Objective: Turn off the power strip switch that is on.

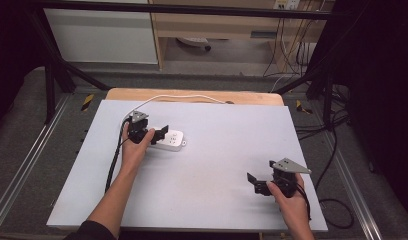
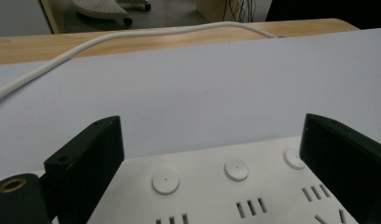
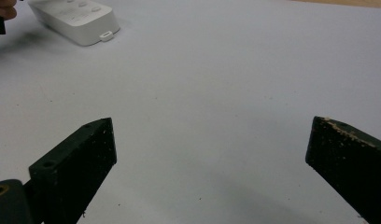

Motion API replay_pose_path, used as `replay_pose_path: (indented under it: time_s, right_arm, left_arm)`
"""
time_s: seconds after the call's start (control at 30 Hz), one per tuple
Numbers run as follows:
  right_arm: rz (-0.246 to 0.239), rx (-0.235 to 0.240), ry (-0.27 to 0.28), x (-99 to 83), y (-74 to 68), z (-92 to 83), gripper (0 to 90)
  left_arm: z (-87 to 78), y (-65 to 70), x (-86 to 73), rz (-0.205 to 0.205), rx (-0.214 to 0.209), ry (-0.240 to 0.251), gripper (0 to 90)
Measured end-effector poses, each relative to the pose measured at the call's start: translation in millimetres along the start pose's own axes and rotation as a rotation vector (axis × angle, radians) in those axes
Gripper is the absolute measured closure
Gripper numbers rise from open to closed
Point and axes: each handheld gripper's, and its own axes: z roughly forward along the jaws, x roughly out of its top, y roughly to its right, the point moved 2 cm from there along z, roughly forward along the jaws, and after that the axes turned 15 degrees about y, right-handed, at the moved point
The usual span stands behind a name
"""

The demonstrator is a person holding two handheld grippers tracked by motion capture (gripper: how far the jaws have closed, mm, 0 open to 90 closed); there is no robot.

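High view: power strip (image 1: pixel 171 139) lies toward the desk's (image 1: pixel 212 150) far left corner; left gripper (image 1: pixel 159 134) over its near end, right gripper (image 1: pixel 257 182) by the near right corner.
Left gripper view: jaws wide apart, straddling the strip, no grip.
Right gripper view: jaws spread wide, empty.
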Motion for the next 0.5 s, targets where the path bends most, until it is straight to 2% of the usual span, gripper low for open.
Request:
replay_pose_path:
  time_s: [0.23, 0.37, 0.5]
  right_arm:
    - [-0.001, 0.0, 0.002, 0.2, 0.0, 0.1, 2.3]
    - [-0.001, 0.0, 0.0, 0.0, 0.0, 0.3, 2.4]
    - [-0.006, -0.002, 0.001, -0.1, 0.2, 0.3, 2.4]
  left_arm:
    - [-1.8, 3.2, 0.1, 0.023, -0.01, -0.022, 6.4]
    - [-4.4, 4.4, 2.0, 0.009, -0.015, -0.026, 6.3]
    - [-8.7, 7.5, 5.2, 0.018, -0.034, -0.026, 6.4]
